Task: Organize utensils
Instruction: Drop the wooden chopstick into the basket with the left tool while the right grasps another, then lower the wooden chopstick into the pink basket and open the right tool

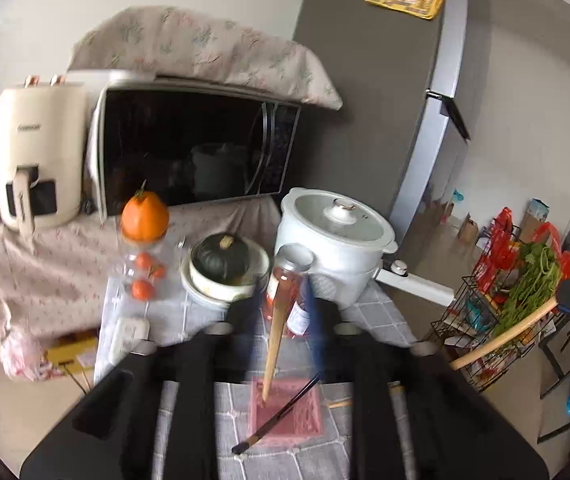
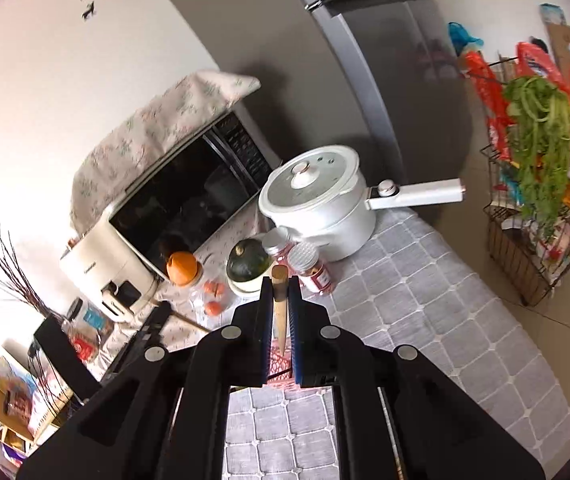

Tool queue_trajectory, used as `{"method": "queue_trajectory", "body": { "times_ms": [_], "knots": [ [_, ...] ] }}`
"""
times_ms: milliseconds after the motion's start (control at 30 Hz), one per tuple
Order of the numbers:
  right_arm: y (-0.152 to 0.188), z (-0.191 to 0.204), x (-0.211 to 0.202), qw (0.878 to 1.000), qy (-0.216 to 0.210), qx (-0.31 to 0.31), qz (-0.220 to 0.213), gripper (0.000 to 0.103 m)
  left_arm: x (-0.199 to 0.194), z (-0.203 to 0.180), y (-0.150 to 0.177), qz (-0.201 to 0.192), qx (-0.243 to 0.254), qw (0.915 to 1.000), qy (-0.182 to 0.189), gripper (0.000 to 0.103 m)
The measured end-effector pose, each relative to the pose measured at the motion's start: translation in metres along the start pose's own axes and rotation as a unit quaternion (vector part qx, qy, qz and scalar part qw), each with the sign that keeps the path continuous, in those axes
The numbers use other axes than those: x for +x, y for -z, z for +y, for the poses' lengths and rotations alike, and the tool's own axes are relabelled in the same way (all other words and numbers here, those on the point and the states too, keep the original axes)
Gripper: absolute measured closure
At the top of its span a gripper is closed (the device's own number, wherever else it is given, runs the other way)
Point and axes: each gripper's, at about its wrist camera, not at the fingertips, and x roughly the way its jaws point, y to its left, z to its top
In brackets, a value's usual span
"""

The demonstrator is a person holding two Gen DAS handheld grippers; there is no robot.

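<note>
- Utensils here are a wooden stick (image 1: 275, 344) in the left fingers' gap, a dark-handled tool (image 1: 277, 416) lying across a pink basket (image 1: 285, 408) below, and a wooden handle (image 2: 279, 304) in the right grip.
- Left gripper (image 1: 281, 312): its fingers stand apart, blurred, with the stick leaning between them, its lower end in the basket; whether a pad touches it cannot be told.
- Ahead of the left fingers stand a red jar (image 1: 291, 296), a bowl with a dark squash (image 1: 223, 258) and a white pot (image 1: 333, 236).
- Right gripper (image 2: 281, 320): the blue pads are clamped on the wooden handle, which points upright past the fingertips, the basket's pink mesh (image 2: 281, 364) just beneath.
- Risk, as a judgement: the leaning stick could tip out if the left fingers brush it.
- Lowering the right-hand piece off-centre could catch the basket rim and shift it, or knock the jars ahead of the fingertips.
</note>
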Motion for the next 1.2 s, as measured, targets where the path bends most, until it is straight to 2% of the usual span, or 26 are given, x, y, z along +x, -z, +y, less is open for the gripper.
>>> {"method": "queue_trajectory", "body": {
  "times_ms": [33,67,200,267,367,467,600,700,733,767,833,933,1000,1067,1100,1167,1200],
  "knots": [
    [0.002,0.003,0.005,1.000,0.001,-0.003,0.005,0.095,-0.006,0.006,0.002,-0.009,-0.014,0.9999,0.000,0.053],
    [0.003,0.005,0.009,1.000,0.002,-0.007,0.009,0.095,-0.015,0.012,0.002,-0.022,-0.027,0.9994,-0.004,0.049],
    [0.005,0.017,0.024,1.000,0.015,-0.022,0.015,0.095,-0.046,0.035,0.000,-0.050,-0.070,0.9963,0.002,0.049],
    [0.005,0.021,0.032,0.999,0.018,-0.024,0.018,0.095,-0.058,0.046,0.001,-0.058,-0.090,0.9943,0.002,0.045],
    [0.007,0.024,0.049,0.999,0.029,-0.026,0.019,0.095,-0.067,0.052,-0.007,-0.062,-0.093,0.9937,0.003,0.044],
    [0.011,0.027,0.071,0.998,0.041,-0.029,0.029,0.095,-0.081,0.054,-0.011,-0.090,-0.088,0.9920,-0.012,0.037],
    [0.016,0.033,0.097,0.998,0.046,-0.034,0.033,0.095,-0.073,0.054,-0.010,-0.074,-0.083,0.9937,-0.007,0.037],
    [0.018,0.036,0.111,0.998,0.040,-0.031,0.047,0.090,-0.065,0.053,-0.007,-0.057,-0.081,0.9951,-0.005,0.037],
    [0.018,0.036,0.112,0.998,0.038,-0.029,0.051,0.086,-0.064,0.051,-0.006,-0.055,-0.079,0.9953,-0.004,0.037],
    [0.019,0.036,0.111,0.998,0.035,-0.027,0.052,0.072,-0.064,0.050,-0.006,-0.053,-0.076,0.9957,-0.003,0.036],
    [0.020,0.032,0.103,0.998,0.035,-0.019,0.041,0.053,-0.066,0.048,-0.005,-0.053,-0.073,0.9959,-0.003,0.035],
    [0.021,0.025,0.092,0.998,0.043,-0.018,0.035,0.050,-0.068,0.041,-0.003,-0.053,-0.067,0.9963,-0.003,0.030],
    [0.023,0.017,0.084,0.998,0.052,-0.015,0.031,0.045,-0.068,0.037,-0.001,-0.050,-0.064,0.9967,-0.003,0.026],
    [0.027,0.001,0.071,0.998,0.066,0.000,0.016,0.029,-0.065,0.029,0.002,-0.036,-0.052,0.9980,-0.003,0.018],
    [0.030,-0.007,0.065,0.998,0.069,0.010,0.010,0.025,-0.063,0.026,0.003,-0.031,-0.047,0.9984,-0.003,0.017],
    [0.036,-0.030,0.052,0.997,0.076,0.033,0.004,0.014,-0.060,0.016,0.009,-0.019,-0.037,0.9991,-0.002,0.007],
    [0.042,-0.045,0.044,0.995,0.084,0.044,0.006,0.011,-0.058,0.012,0.012,-0.013,-0.033,0.9994,-0.001,0.007]
  ]
}}
